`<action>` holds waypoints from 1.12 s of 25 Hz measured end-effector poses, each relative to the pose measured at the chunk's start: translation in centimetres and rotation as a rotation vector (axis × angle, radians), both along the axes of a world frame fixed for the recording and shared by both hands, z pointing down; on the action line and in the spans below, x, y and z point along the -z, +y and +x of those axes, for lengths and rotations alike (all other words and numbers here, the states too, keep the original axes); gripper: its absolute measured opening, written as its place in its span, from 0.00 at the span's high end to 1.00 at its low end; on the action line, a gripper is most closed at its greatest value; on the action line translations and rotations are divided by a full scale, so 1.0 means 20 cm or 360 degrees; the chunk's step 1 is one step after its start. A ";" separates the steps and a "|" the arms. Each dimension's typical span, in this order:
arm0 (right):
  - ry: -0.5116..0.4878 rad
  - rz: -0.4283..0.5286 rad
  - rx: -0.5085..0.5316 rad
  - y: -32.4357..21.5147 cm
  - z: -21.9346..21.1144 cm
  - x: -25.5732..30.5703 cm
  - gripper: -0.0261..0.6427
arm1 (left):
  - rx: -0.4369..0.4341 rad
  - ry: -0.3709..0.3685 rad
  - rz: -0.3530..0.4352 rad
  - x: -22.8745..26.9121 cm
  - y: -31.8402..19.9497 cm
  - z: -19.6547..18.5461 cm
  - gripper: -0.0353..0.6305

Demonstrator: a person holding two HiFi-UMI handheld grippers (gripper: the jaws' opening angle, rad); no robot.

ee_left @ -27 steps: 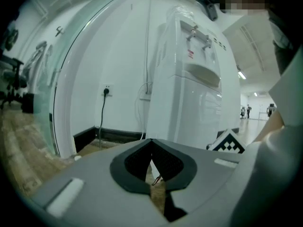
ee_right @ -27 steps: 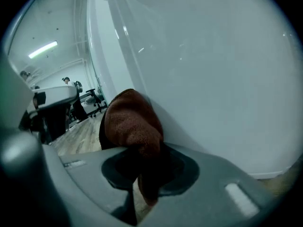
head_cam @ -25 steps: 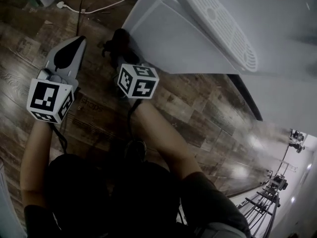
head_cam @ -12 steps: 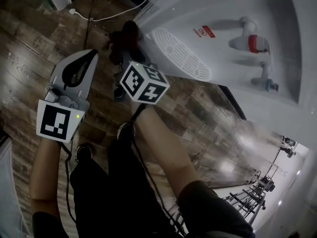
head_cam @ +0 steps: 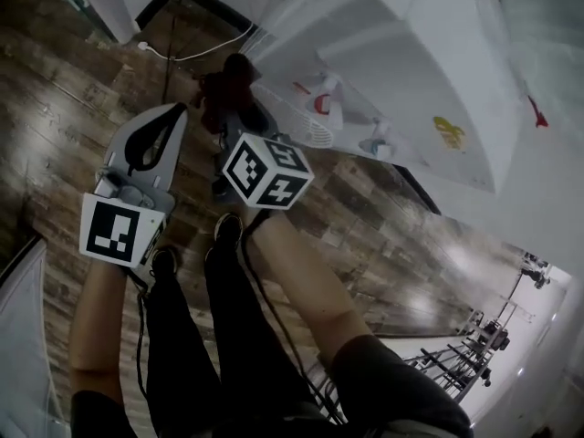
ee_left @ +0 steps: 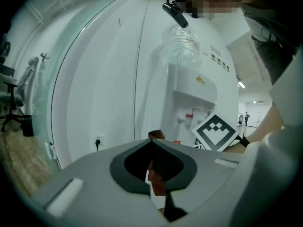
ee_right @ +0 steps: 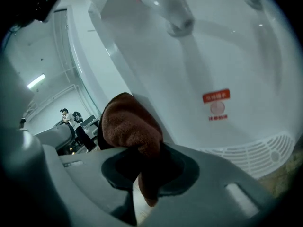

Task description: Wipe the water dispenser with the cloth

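The white water dispenser (head_cam: pixel 438 71) fills the upper right of the head view, with a red tap (head_cam: pixel 324 101), a blue tap (head_cam: pixel 379 141) and a white drip grille (head_cam: pixel 297 126). My right gripper (head_cam: pixel 234 108) is shut on a dark red cloth (head_cam: pixel 226 85) right beside the grille's left end. In the right gripper view the cloth (ee_right: pixel 129 124) bulges out of the right gripper (ee_right: pixel 138 150), close under a tap (ee_right: pixel 166 8) and left of a red label (ee_right: pixel 216 96). My left gripper (head_cam: pixel 179 109) hangs to the left with its jaws together and nothing in them; from the left gripper (ee_left: pixel 152 142) the dispenser (ee_left: pixel 191 96) stands ahead.
A white cable and plug (head_cam: pixel 146 46) lie on the wooden floor (head_cam: pixel 55 108) behind the grippers. The person's legs and shoes (head_cam: pixel 226 230) are under the arms. A wall socket (ee_left: pixel 98 141) sits low on the white wall. Metal racks (head_cam: pixel 465 363) stand far right.
The head view has tilted upward, bringing the dispenser's taps and upper front into sight. Both grippers rose slightly; the right one still holds the cloth by the grille.
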State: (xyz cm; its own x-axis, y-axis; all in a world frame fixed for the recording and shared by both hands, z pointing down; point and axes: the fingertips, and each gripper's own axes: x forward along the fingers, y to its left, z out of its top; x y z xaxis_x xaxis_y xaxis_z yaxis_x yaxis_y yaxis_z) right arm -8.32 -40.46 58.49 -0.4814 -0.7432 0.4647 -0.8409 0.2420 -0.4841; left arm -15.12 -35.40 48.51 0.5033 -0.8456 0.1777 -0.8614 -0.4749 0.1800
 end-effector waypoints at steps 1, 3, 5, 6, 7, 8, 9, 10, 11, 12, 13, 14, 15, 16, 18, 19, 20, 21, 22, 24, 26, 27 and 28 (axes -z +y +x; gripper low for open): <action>-0.0003 0.0005 0.0007 0.01 0.00 0.07 0.87 | 0.0012 0.0013 -0.0017 0.06 0.01 0.01 0.92; 0.0013 0.0024 0.0011 0.03 0.00 0.20 0.87 | 0.0024 0.0033 -0.0029 0.16 0.02 0.02 0.92; 0.0023 0.0051 -0.0004 0.02 0.00 0.34 0.87 | 0.0035 0.0031 -0.0030 0.25 0.01 0.02 0.92; 0.0009 0.0062 -0.0014 0.01 -0.01 0.40 0.87 | 0.0045 0.0029 -0.0030 0.29 0.01 0.01 0.92; -0.0018 0.0068 -0.0024 0.00 -0.01 0.46 0.87 | 0.0058 0.0033 -0.0032 0.33 0.00 0.01 0.92; -0.0052 0.0068 -0.0033 0.00 -0.02 0.52 0.87 | 0.0073 0.0041 -0.0036 0.37 0.00 0.00 0.92; -0.0088 0.0068 -0.0043 -0.01 -0.03 0.58 0.87 | 0.0087 0.0051 -0.0038 0.40 -0.01 -0.01 0.92; -0.0117 0.0070 -0.0052 -0.01 -0.03 0.63 0.87 | 0.0096 0.0059 -0.0037 0.44 0.00 -0.01 0.92; -0.0136 0.0077 -0.0061 0.00 -0.03 0.68 0.87 | 0.0099 0.0062 -0.0031 0.47 0.00 -0.01 0.92; -0.0148 0.0089 -0.0069 0.00 -0.02 0.73 0.87 | 0.0097 0.0060 -0.0022 0.50 0.00 -0.01 0.92; -0.0157 0.0101 -0.0076 -0.01 -0.01 0.78 0.87 | 0.0094 0.0056 -0.0008 0.53 0.00 -0.01 0.92; -0.0166 0.0113 -0.0080 -0.01 0.00 0.82 0.87 | 0.0093 0.0054 0.0007 0.56 0.00 -0.01 0.92; -0.0174 0.0122 -0.0082 -0.01 0.01 0.87 0.87 | 0.0093 0.0055 0.0019 0.59 0.00 -0.01 0.92; -0.0179 0.0131 -0.0083 -0.01 0.01 0.91 0.87 | 0.0096 0.0058 0.0024 0.63 0.00 0.00 0.92; -0.0179 0.0151 -0.0083 0.00 0.03 1.00 0.87 | 0.0096 0.0068 0.0035 0.70 0.01 0.01 0.92; -0.0181 0.0165 -0.0083 0.00 0.03 1.05 0.87 | 0.0093 0.0072 0.0045 0.73 0.02 0.02 0.92; -0.0186 0.0184 -0.0085 0.00 0.03 1.10 0.87 | 0.0088 0.0075 0.0053 0.77 0.02 0.02 0.92; -0.0196 0.0205 -0.0088 -0.01 0.03 1.15 0.87 | 0.0084 0.0078 0.0060 0.81 0.03 0.03 0.92; -0.0205 0.0226 -0.0094 -0.01 0.03 1.20 0.87 | 0.0080 0.0084 0.0069 0.85 0.05 0.04 0.92; -0.0219 0.0258 -0.0119 0.00 0.05 1.30 0.87 | 0.0073 0.0101 0.0089 0.91 0.08 0.04 0.92; -0.0228 0.0281 -0.0163 0.01 0.07 1.39 0.87 | 0.0069 0.0122 0.0085 0.99 0.11 0.04 0.92; -0.0227 0.0293 -0.0187 0.03 0.08 1.44 0.87 | 0.0070 0.0141 0.0078 1.02 0.13 0.03 0.92; -0.0218 0.0306 -0.0199 0.06 0.08 1.48 0.87 | 0.0070 0.0161 0.0073 1.06 0.16 0.02 0.92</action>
State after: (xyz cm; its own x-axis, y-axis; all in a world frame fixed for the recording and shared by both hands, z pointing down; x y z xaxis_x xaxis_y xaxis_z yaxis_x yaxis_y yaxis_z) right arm -6.74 -39.35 28.81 -0.4288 -0.8692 0.2460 -0.7998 0.2388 -0.5507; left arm -14.72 -32.20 27.30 0.4791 -0.8733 0.0883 -0.8601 -0.4469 0.2460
